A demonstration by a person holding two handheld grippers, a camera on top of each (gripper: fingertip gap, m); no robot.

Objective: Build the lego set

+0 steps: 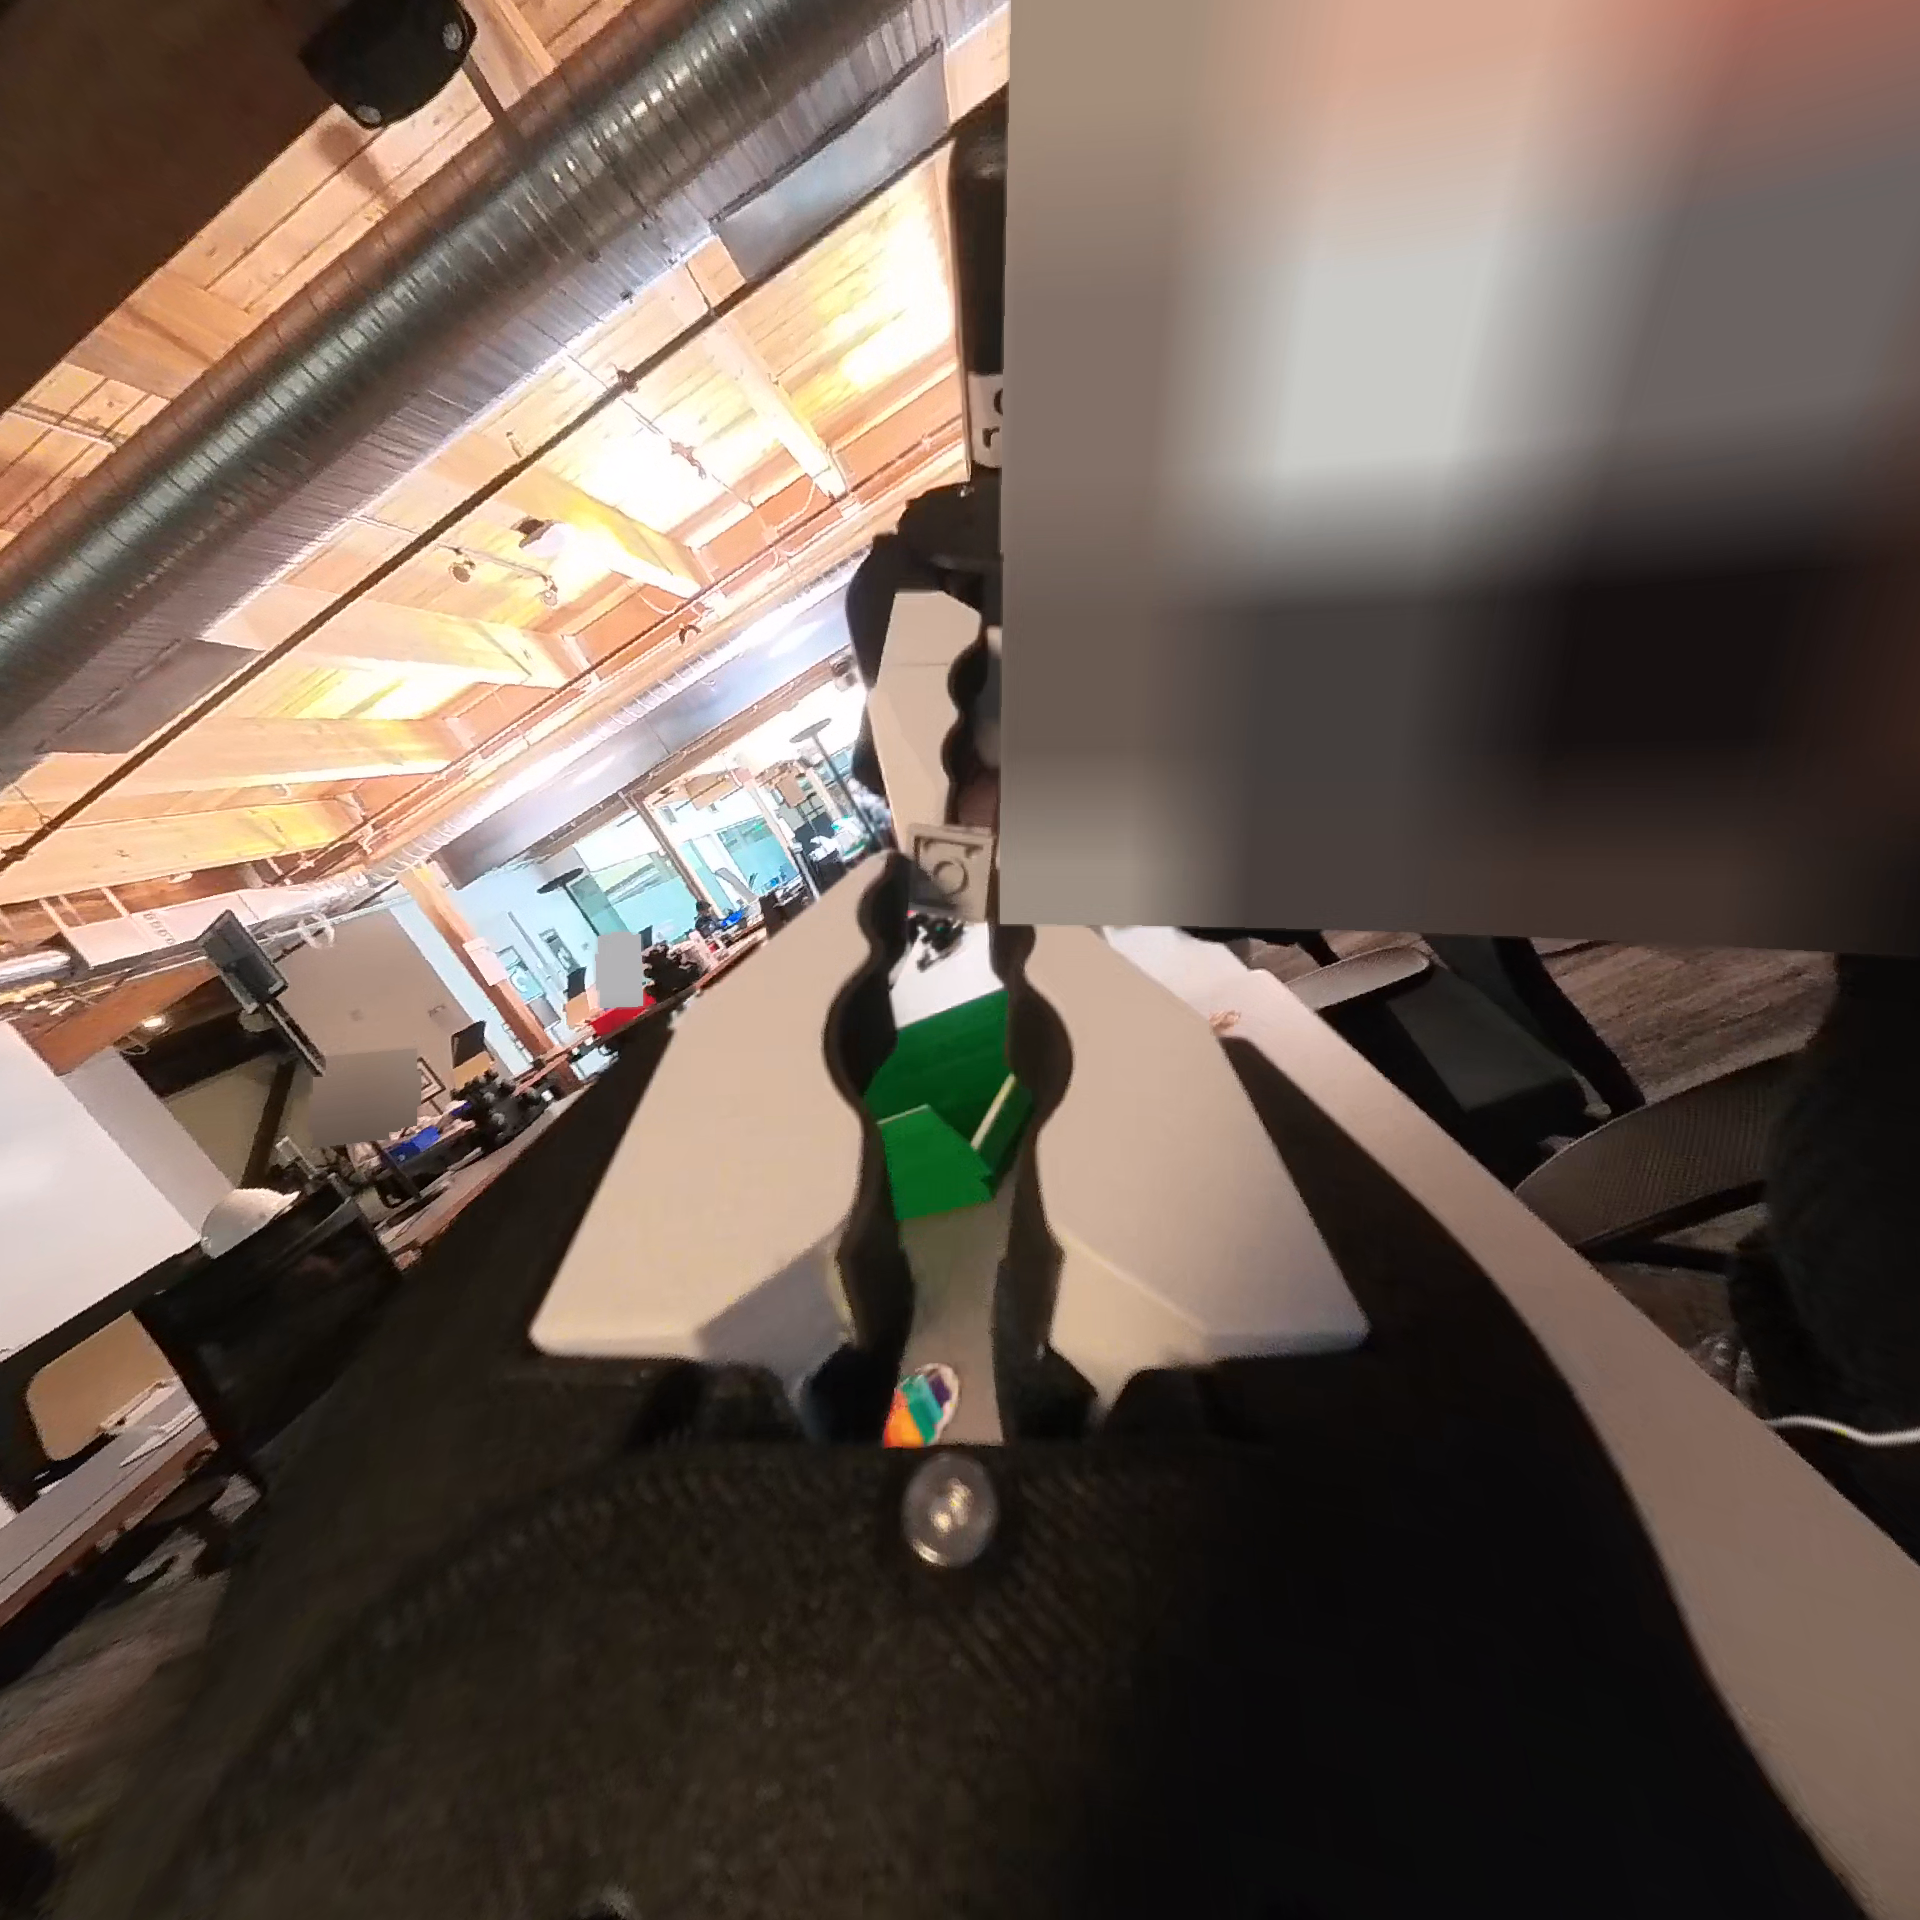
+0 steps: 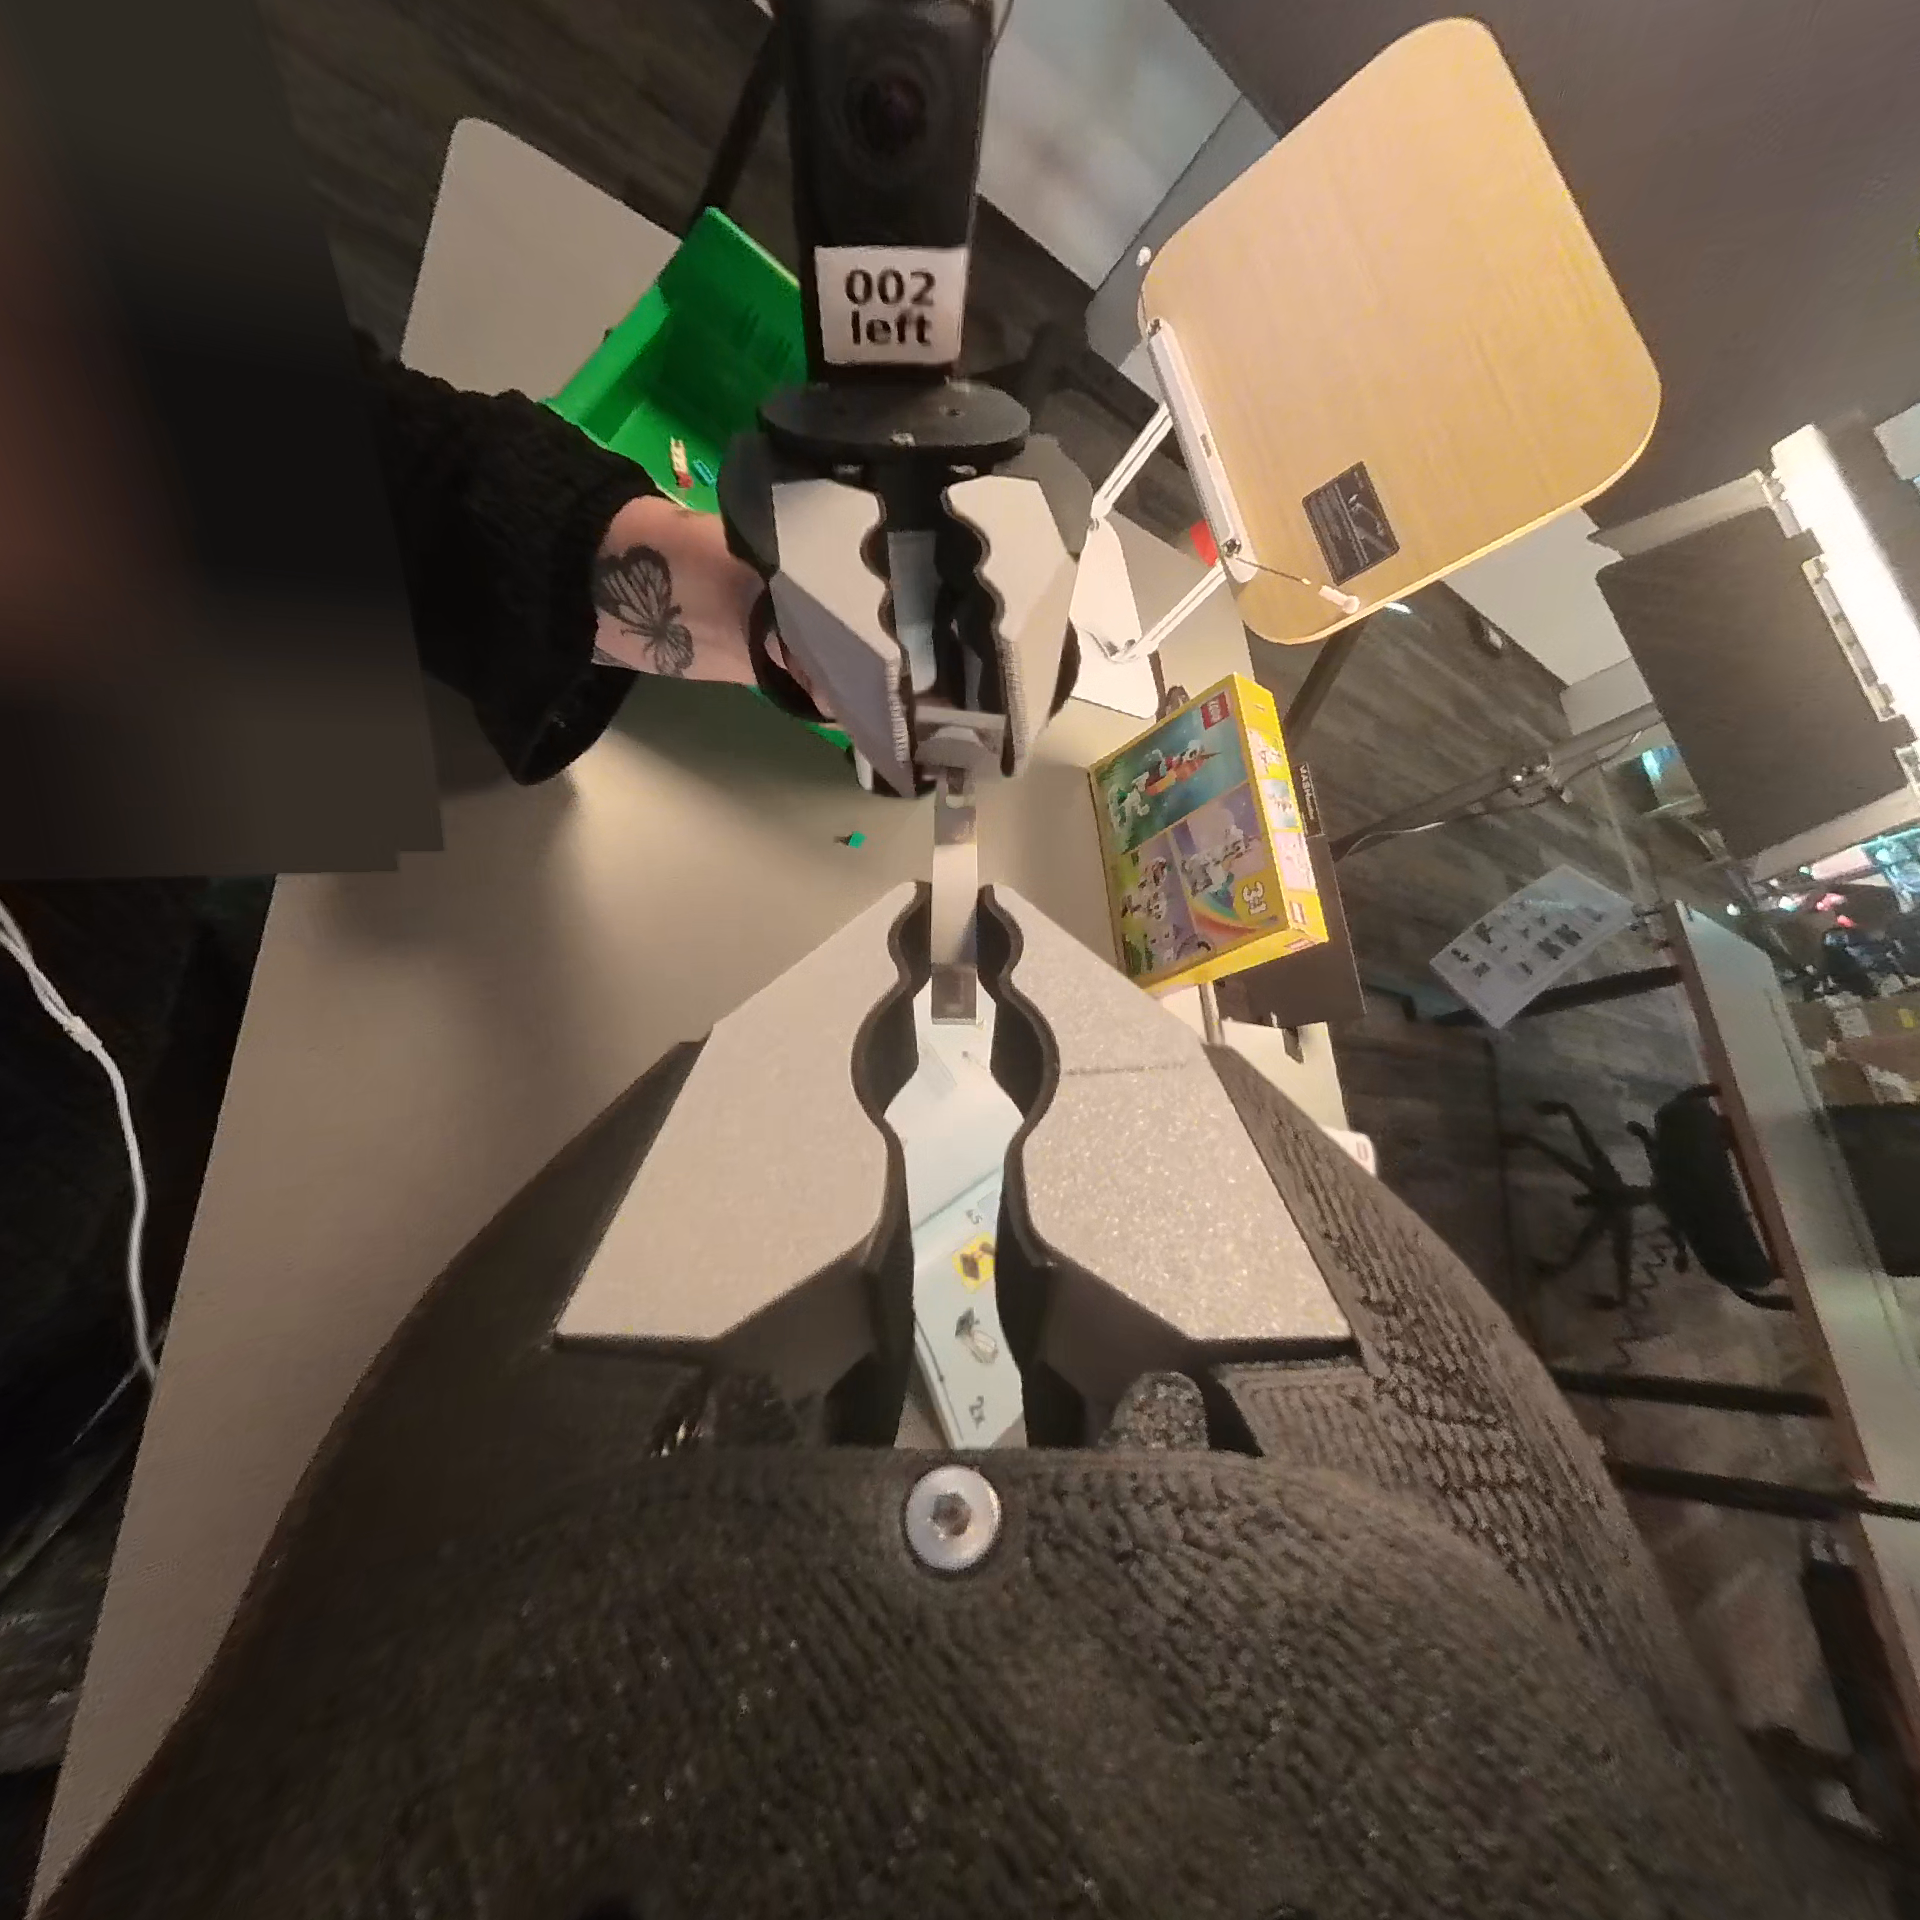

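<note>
Wooden ceiling beams (image 1: pixel 343 239) and a ribbed metal duct (image 1: pixel 436 301) fill the upper left of my left wrist view, with an open office far behind. My left gripper (image 1: pixel 940 914) points up and across; its jaws stand close together, and at their tips I see a small grey lego piece (image 1: pixel 948 864) with a round hollow on its face, though from this side I cannot tell whether it is pinched or just beyond them. Right past it are the pale fingers of my right gripper (image 1: pixel 920 707), half hidden by a blurred patch. Through the gap between my fingers shows a green tray (image 1: pixel 940 1101) lying on the pale bench (image 1: pixel 1382 1174). From my right wrist view, the bench (image 2: pixel 343 1039) runs away beneath me. My right gripper (image 2: pixel 951 904) has its jaws nearly closed on a long grey lego plate (image 2: pixel 956 883), held edge-on and reaching forward. Its far end meets the grey piece (image 2: pixel 956 732) clamped in the jaws of my left gripper (image 2: pixel 951 743), which faces me with my hand (image 2: pixel 686 613) behind it. Behind that lies the green tray (image 2: pixel 686 322). A yellow lego box (image 2: pixel 1205 831) stands to the right, near a wooden chair seat (image 2: pixel 1403 312). An instruction sheet (image 2: pixel 966 1299) lies on the bench between my fingers.
</note>
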